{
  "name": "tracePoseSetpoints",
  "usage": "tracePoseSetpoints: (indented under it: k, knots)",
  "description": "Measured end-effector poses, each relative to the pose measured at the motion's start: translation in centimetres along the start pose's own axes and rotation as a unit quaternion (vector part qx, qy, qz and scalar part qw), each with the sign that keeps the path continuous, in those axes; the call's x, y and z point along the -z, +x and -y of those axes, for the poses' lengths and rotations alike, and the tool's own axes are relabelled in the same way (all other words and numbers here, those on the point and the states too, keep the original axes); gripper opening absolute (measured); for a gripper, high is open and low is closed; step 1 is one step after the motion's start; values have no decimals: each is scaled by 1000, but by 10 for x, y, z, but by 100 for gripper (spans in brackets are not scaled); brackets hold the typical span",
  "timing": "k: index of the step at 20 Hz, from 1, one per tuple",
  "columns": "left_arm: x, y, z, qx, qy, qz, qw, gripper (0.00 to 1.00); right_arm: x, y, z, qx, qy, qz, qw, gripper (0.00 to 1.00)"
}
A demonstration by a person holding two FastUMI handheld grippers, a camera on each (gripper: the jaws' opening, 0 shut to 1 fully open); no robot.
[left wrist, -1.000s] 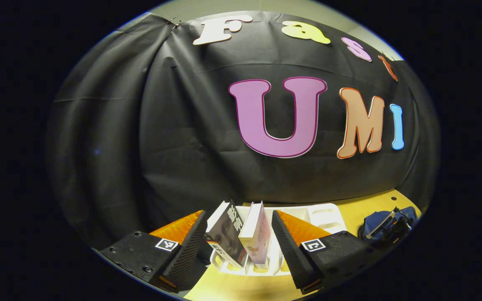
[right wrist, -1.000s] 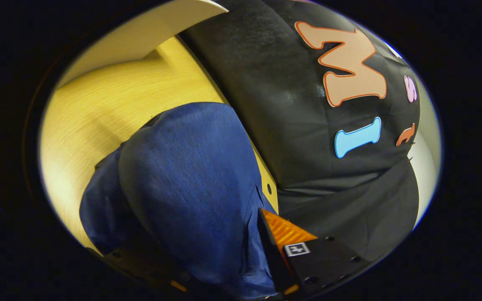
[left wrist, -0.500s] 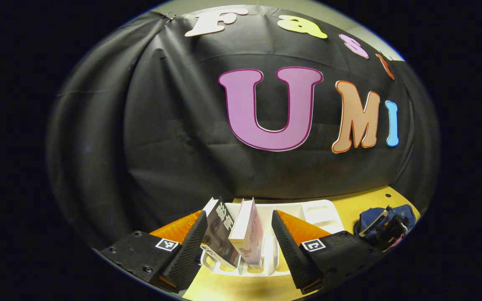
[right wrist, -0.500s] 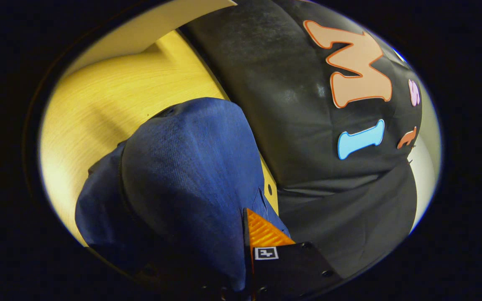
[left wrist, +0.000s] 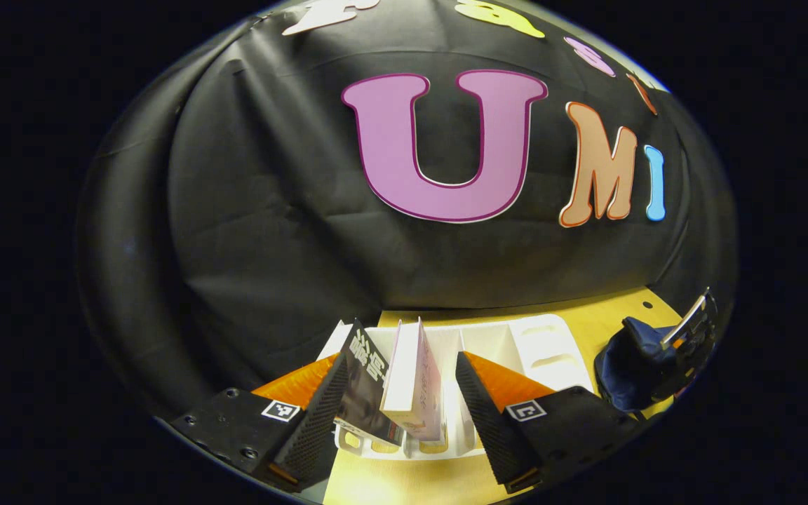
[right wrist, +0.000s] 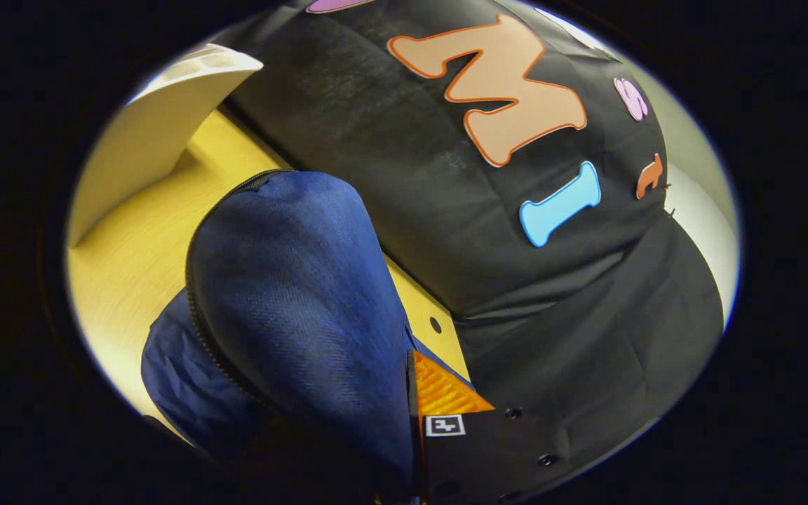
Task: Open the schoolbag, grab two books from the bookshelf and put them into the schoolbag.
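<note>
Both books (left wrist: 395, 382) stand in the white bookshelf (left wrist: 516, 344), between the spread fingers of the left gripper (left wrist: 398, 403), not yet gripped. Right of the bookshelf, the right gripper (right wrist: 404, 449) pinches the schoolbag (right wrist: 292, 294) flap, holding it open.

books: two, a dark-covered book (left wrist: 365, 382) and a pale pink-covered book (left wrist: 414, 382), both standing in the rack
bookshelf: one white slotted bookshelf (left wrist: 544, 347)
schoolbag: one blue schoolbag (right wrist: 292, 301), also seen far off in the left gripper view
counter: one yellow wooden counter (right wrist: 144, 252)
fingers: two black ridged fingers (left wrist: 316, 421) in the left gripper view; one in the right gripper view
</note>
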State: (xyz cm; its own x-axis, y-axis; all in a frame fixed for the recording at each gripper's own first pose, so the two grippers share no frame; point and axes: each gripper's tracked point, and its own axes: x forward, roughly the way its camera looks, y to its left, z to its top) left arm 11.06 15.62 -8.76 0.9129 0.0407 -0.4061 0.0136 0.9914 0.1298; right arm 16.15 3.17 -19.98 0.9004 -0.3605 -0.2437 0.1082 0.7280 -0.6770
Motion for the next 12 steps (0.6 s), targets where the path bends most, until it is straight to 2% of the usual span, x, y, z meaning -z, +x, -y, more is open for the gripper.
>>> tracePoseSetpoints:
  k: [4, 6, 9, 12]
  knots:
    - [-1, 24, 7, 38, 14, -55, 998, 90, -8, -18, 9, -10, 32, -1, 999, 7]
    - [-1, 34, 15, 63, -4, -87, 994, 90, -11, -31, 9, -20, 49, -2, 999, 7]
    - [13, 46, 23, 89, -29, -164, 982, 90, -17, -44, 14, -28, 56, 4, 998, 8]
    - [33, 62, 14, 85, -13, -229, 970, 88, -20, -54, 16, -38, 58, 8, 998, 8]
